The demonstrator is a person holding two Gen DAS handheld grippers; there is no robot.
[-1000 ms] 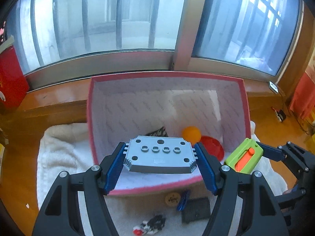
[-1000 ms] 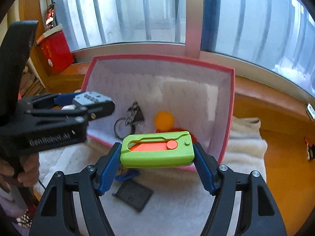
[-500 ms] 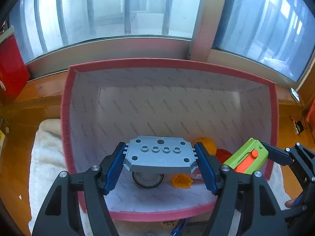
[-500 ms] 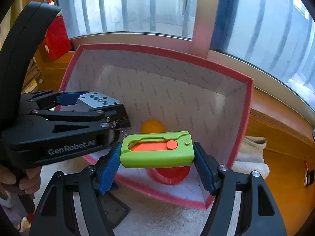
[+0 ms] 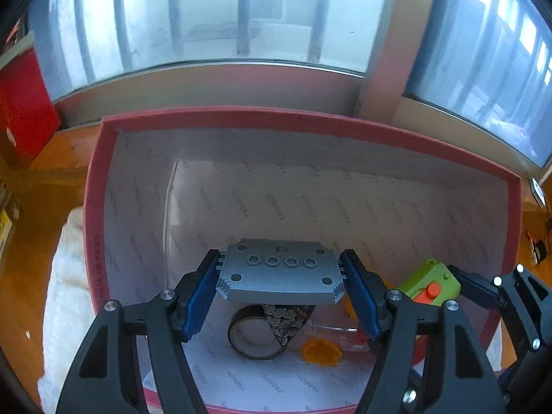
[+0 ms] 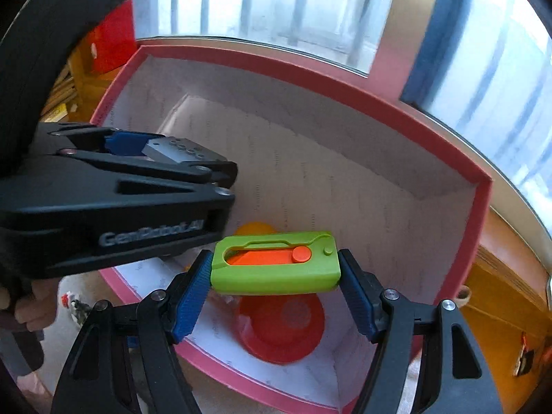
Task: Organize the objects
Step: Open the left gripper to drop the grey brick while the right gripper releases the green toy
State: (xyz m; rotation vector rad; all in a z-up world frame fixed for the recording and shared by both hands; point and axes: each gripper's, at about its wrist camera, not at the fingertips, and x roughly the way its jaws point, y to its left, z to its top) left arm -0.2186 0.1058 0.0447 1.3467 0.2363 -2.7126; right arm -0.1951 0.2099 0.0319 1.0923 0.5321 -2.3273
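Left wrist view: left gripper (image 5: 281, 288) clamps a grey plate (image 5: 281, 272) by its ends, held level above the floor of the pink box (image 5: 96, 207). Under it in the box: a tape roll (image 5: 248, 341), a scaly dark piece (image 5: 286, 321), an orange cap (image 5: 321, 353). Right wrist view: right gripper (image 6: 276, 284) clamps a green case (image 6: 276, 262) with an orange slider, hanging over a red disc (image 6: 281, 324) and an orange ball (image 6: 253, 229) inside the box. White towel (image 5: 65, 293) under the box.
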